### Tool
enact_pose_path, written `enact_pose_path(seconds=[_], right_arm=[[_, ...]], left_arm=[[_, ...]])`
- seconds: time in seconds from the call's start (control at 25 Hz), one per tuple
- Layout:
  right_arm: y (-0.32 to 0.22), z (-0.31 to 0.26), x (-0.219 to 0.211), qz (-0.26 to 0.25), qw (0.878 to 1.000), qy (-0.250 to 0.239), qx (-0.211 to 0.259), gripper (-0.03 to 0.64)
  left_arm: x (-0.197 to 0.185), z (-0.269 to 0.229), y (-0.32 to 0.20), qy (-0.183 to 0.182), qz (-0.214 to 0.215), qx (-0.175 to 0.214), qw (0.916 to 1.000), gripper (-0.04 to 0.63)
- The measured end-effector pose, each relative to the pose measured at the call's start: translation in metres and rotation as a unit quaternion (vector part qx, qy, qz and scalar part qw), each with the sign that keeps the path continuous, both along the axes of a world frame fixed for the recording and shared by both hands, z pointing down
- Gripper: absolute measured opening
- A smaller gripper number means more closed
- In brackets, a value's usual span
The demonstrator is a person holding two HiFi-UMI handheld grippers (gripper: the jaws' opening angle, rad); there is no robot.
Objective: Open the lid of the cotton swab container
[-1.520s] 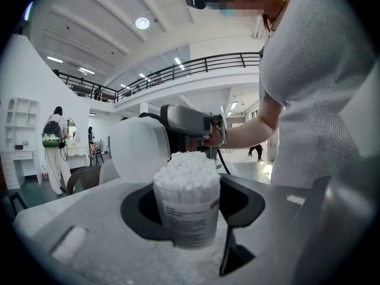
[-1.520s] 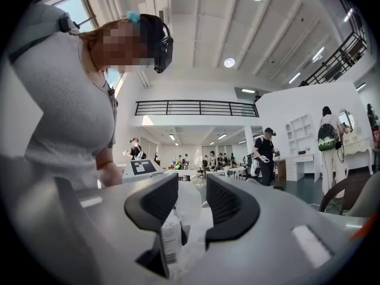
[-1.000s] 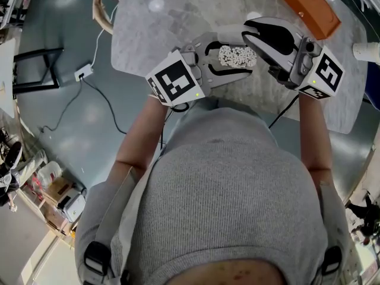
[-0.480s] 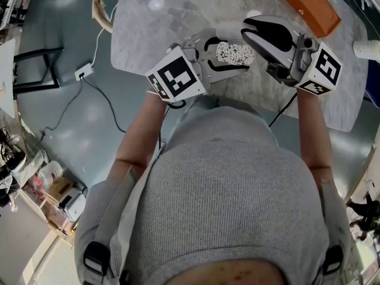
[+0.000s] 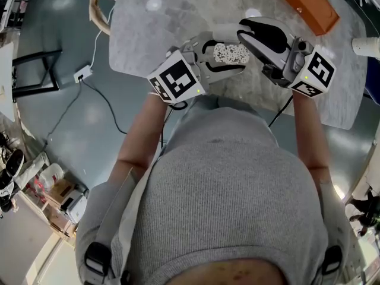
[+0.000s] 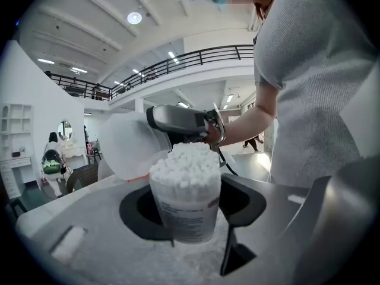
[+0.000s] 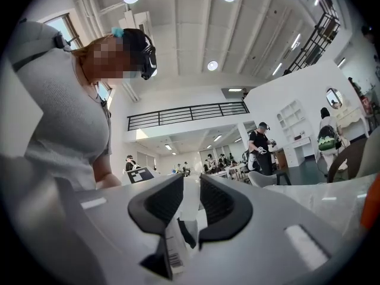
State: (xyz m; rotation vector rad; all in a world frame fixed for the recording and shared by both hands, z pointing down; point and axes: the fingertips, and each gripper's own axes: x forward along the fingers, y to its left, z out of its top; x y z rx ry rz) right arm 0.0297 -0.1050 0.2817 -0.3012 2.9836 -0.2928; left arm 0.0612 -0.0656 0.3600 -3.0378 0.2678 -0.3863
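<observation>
Now you are clamping the container (image 6: 185,203) upright between the left gripper's (image 5: 227,58) fingers (image 6: 244,199). They are standing about half apart, one pad pressing on each side of its lower wall. In the left gripper view it is sitting at centre frame, with swabs (image 6: 185,162) showing bare at its open top. The lid (image 6: 127,147) is hanging tilted just to the upper left of the container in that view, off the mouth. Whether its edge is touching the rim at the back cannot be told. You are pinching that lid with the right gripper (image 7: 191,199). Its fingers (image 7: 222,203) are standing narrow, with the lid's thin labelled wall running between them, and they have just been easing open a little. In the head view both grippers are meeting at upper centre, over the table (image 5: 148,28).
</observation>
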Motion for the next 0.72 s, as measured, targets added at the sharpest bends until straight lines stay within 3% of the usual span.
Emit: enact_pose_path(seconds=[0.12, 0.48, 0.72], right_arm=[[0.0, 0.007, 0.004, 0.017, 1.0, 0.007, -0.001, 0.106], [-0.003, 0.017, 0.025, 0.078, 0.997, 0.012, -0.021, 0.11], [-0.001, 0.033, 0.029, 0.092, 0.995, 0.024, -0.03, 0.11]], left_arm=[[-0.002, 0.011, -0.001, -0.006, -0.01, 0.002, 0.9999, 0.224], [-0.008, 0.043, -0.008, -0.011, -0.043, -0.014, 0.9989, 0.224], [-0.006, 0.069, -0.015, -0.017, -0.051, -0.029, 0.9981, 0.224]])
